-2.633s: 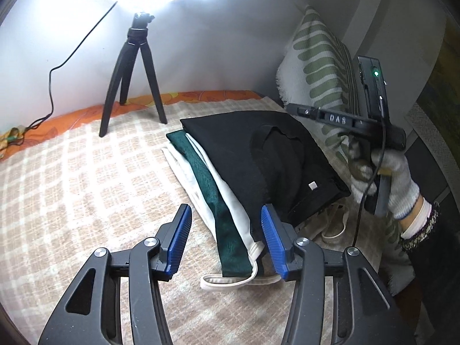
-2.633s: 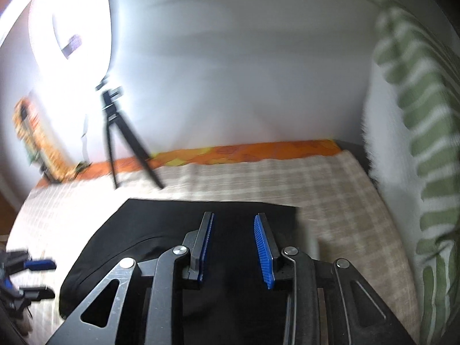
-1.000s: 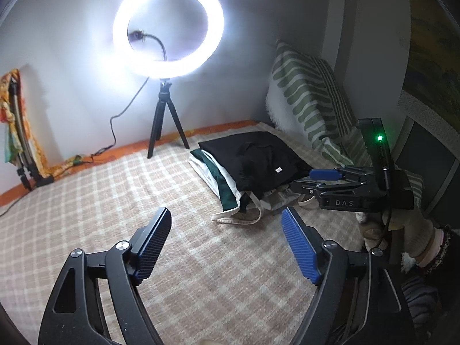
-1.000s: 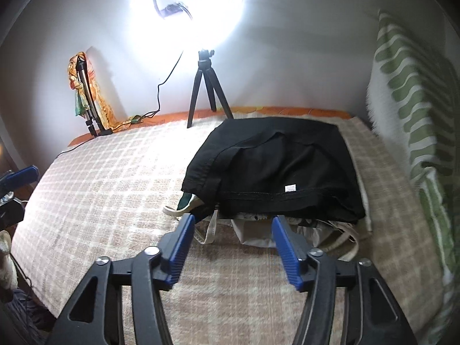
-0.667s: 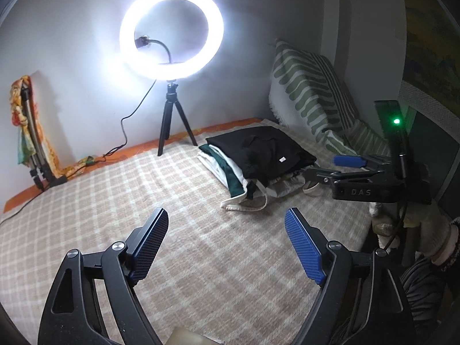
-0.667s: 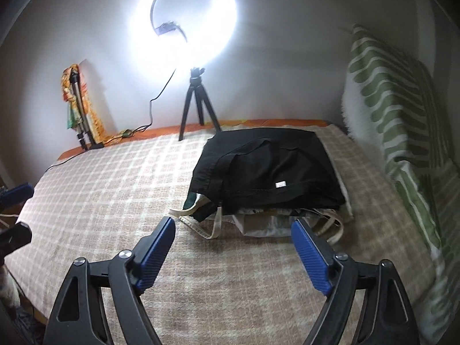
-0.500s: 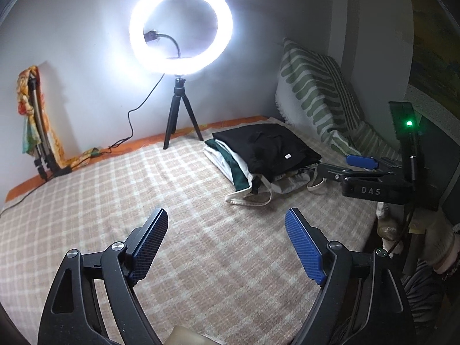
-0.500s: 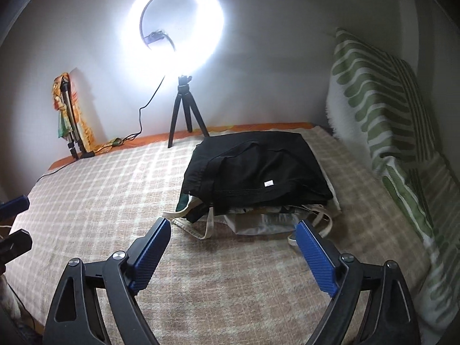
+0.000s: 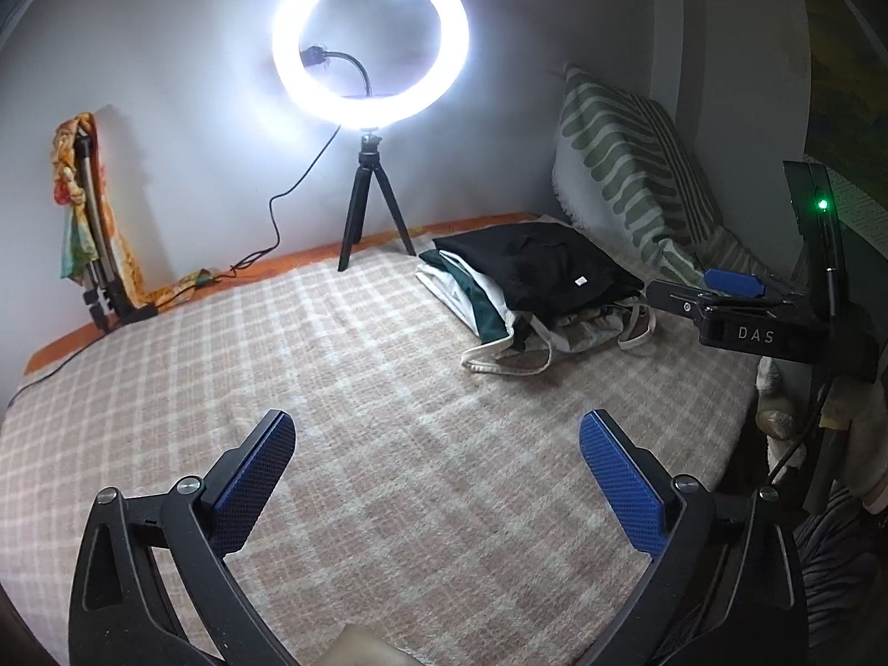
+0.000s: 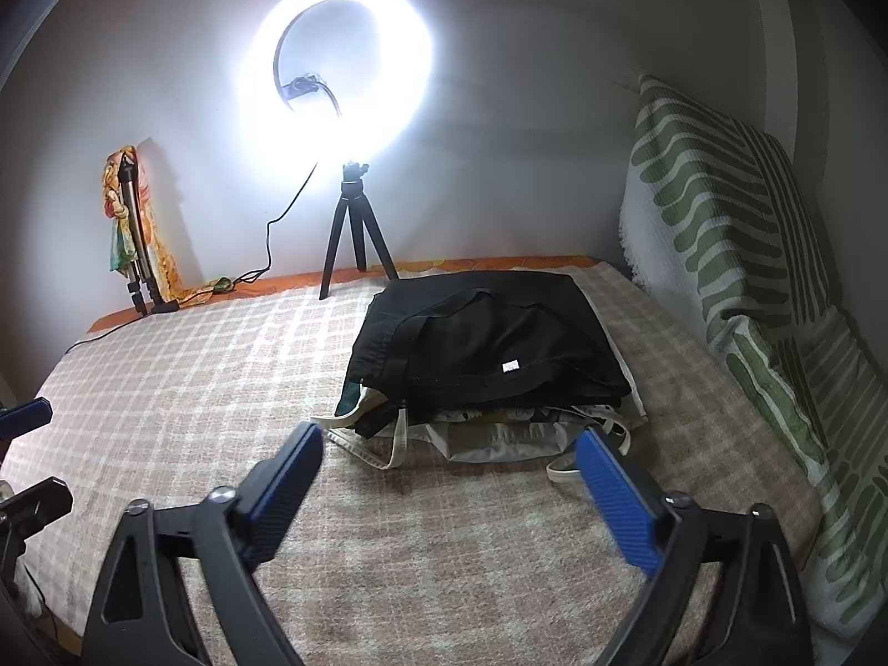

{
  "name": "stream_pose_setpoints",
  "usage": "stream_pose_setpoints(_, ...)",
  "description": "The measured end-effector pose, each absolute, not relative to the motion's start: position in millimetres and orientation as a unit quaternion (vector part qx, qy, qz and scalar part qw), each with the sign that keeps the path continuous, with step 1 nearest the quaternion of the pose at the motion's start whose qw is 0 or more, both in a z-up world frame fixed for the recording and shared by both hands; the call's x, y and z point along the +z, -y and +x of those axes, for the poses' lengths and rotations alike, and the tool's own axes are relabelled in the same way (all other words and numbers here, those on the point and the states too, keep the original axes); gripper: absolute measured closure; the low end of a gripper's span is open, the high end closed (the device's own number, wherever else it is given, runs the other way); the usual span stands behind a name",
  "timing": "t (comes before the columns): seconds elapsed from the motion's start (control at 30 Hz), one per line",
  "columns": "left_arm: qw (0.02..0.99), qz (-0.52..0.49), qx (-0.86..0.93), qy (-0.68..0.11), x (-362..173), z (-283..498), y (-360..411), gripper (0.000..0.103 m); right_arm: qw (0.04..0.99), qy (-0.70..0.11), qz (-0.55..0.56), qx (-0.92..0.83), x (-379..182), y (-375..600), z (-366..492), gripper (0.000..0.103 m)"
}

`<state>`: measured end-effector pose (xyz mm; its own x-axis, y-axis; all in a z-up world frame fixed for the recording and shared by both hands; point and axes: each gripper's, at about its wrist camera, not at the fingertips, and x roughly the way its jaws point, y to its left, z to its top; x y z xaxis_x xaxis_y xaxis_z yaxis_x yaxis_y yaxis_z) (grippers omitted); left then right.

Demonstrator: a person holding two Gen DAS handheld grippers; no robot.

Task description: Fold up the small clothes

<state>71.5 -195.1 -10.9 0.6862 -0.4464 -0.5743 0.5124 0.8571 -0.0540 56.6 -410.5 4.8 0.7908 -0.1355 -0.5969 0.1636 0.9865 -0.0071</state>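
A stack of folded clothes [image 9: 521, 288] lies at the far right of the bed, a black garment [image 10: 488, 338] on top with a small white tag, dark green and white pieces with loose straps under it. My left gripper [image 9: 435, 433] is open wide and empty, held above the checked blanket [image 9: 333, 388], well back from the stack. My right gripper [image 10: 449, 449] is open wide and empty, just in front of the stack's near edge. The right gripper also shows from the side in the left wrist view [image 9: 721, 291].
A lit ring light on a small black tripod [image 9: 369, 205] stands at the back by the wall, its cable running left. A green-striped pillow [image 10: 738, 255] leans against the right wall. A folded tripod with a colourful cloth [image 9: 89, 222] stands at the back left.
Both grippers have pulled back from the stack and opened wide. Earlier they were close over the black garment with narrower jaws. The stack has not moved.
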Motion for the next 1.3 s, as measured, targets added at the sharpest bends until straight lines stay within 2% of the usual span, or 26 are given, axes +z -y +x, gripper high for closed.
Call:
stream_pose_setpoints(0.27,0.919,0.064,-0.257,-0.291,-10.1,70.2,196.7,0.001,0.948,-0.308,0.017,-0.078,4.6,409.2,56.6,0.0)
stream_pose_setpoints(1.3,0.919,0.079,-0.245,-0.299,-13.4,72.6,196.1,0.001,0.95,-0.301,0.024,-0.076,6.3,404.1,57.8,0.0)
